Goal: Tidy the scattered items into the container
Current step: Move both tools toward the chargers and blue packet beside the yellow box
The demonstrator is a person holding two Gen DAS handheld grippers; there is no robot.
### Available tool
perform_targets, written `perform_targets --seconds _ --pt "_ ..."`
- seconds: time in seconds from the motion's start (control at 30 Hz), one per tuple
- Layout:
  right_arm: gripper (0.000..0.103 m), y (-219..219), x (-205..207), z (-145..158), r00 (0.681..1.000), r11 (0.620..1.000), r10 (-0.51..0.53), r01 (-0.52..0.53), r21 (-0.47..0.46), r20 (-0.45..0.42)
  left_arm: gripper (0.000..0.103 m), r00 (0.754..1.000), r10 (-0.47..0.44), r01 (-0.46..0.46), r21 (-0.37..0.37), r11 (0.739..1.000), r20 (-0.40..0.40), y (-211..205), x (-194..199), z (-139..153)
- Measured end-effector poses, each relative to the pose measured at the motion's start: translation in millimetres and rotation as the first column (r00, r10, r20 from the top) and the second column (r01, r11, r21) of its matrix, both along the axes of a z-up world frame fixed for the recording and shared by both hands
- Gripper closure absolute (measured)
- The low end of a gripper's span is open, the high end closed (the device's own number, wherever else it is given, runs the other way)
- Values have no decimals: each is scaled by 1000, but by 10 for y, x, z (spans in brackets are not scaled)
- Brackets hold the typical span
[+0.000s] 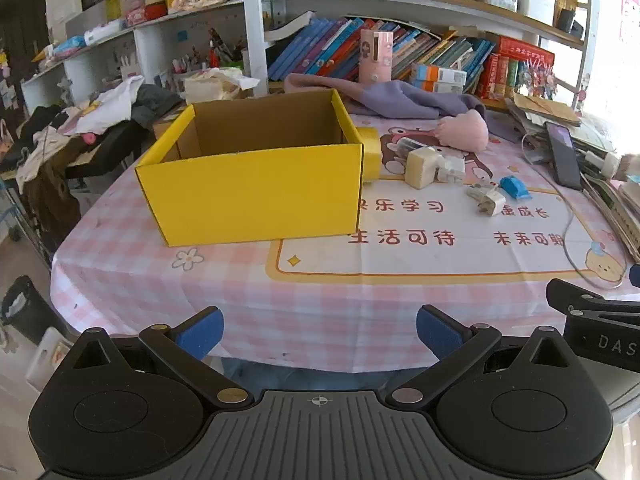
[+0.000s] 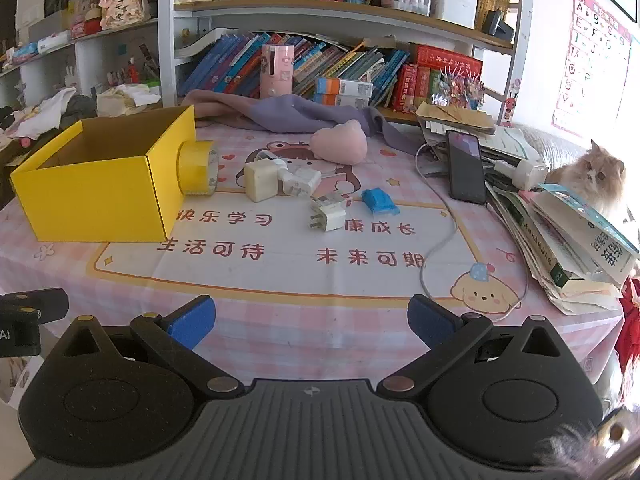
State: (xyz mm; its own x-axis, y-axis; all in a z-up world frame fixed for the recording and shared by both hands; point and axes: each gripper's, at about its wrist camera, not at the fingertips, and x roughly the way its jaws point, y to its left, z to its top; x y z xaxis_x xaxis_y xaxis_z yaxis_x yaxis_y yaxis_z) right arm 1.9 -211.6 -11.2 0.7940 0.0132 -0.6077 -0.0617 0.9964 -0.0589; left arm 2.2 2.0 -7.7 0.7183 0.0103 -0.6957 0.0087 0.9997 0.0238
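An open yellow cardboard box (image 1: 252, 190) (image 2: 100, 184) stands on the left of the table; its inside looks empty. Against its right side lies a yellow tape roll (image 1: 370, 154) (image 2: 198, 168). To the right lie a cream cube charger (image 1: 420, 168) (image 2: 260, 180), a white adapter (image 1: 452, 170) (image 2: 300, 184), a white plug (image 1: 490, 198) (image 2: 330, 214), a small blue item (image 1: 515, 188) (image 2: 380, 201) and a pink plush (image 1: 464, 130) (image 2: 340, 142). My left gripper (image 1: 320, 334) and right gripper (image 2: 312, 322) are both open and empty, at the table's near edge.
A black phone (image 2: 466, 166) with a white cable (image 2: 444, 240) lies on the right, next to stacked books (image 2: 568, 240). A cat (image 2: 596, 178) sits at far right. A purple cloth (image 2: 300, 112) and bookshelves are behind. Clothes (image 1: 100, 116) are piled left of the table.
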Motion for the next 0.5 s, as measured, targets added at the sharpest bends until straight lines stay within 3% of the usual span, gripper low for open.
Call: perform_targets --seconds 0.5 --pt "0 -1 18 20 1000 1000 -7 7 4 -1 0 1000 -17 17 -1 1000 5 5 32 8"
